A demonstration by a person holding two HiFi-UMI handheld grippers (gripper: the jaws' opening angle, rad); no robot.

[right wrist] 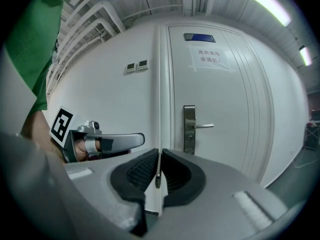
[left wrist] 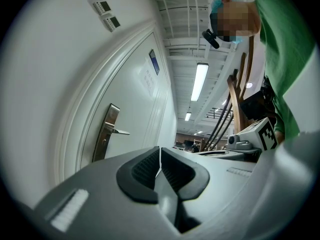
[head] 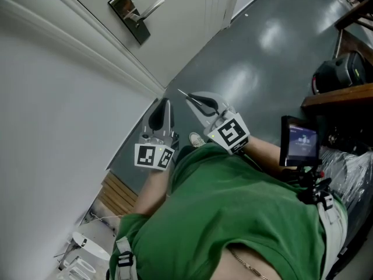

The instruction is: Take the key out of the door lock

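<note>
The white door's steel lock plate (head: pixel 129 15) with its lever handle (head: pixel 150 9) is at the top left of the head view, well away from both grippers. No key shows in the plate (right wrist: pixel 189 129). My right gripper (head: pixel 192 98) is shut on a thin metal key (head: pixel 182 92), whose tip pokes out past the jaws. In the right gripper view the key (right wrist: pixel 158 178) stands edge-on between the pads of that gripper (right wrist: pixel 159 159). Beside it to the left, my left gripper (head: pixel 164 105) is shut with nothing in it, its pads (left wrist: pixel 150 166) together. The plate (left wrist: pixel 106 134) lies off to its left.
The white wall and door frame (head: pixel 87 45) run along the left. Grey floor (head: pixel 256 51) spreads beyond the grippers. A lit screen (head: pixel 300 142), a wooden shelf (head: pixel 338 95) and a dark round object (head: pixel 341 72) stand on the right. A slatted wooden board (head: pixel 116 194) lies at lower left.
</note>
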